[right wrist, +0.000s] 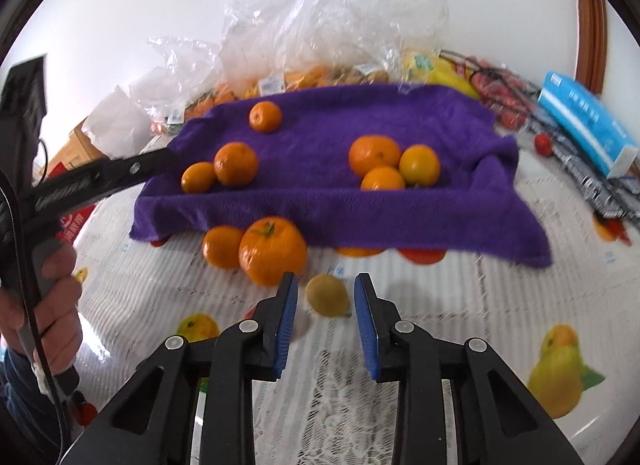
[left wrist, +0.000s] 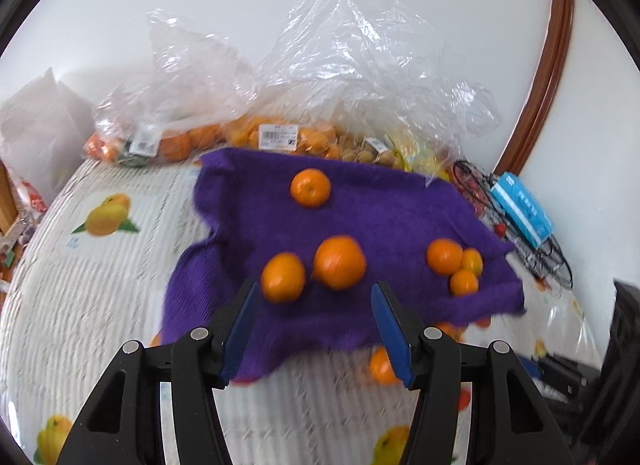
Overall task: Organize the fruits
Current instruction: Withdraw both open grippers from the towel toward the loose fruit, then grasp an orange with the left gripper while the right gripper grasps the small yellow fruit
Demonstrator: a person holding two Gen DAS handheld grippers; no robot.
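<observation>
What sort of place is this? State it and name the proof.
Probably a home dining table: a fruit-printed lace-patterned plastic tablecloth, crinkled clear plastic shopping bags of fruit with price labels against a plain white wall, and a purple fuzzy towel holding oranges.

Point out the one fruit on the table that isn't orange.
It is the small yellow-brown fruit lying on the white tablecloth, just ahead of the right tool. Every other loose fruit there is orange.

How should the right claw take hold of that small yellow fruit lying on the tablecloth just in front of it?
Grip the small yellow fruit across its round middle, coming from above and the near side. It lies free on the tablecloth, pointed tip toward the right, already between the right claw pads, which probably just need closing.
</observation>
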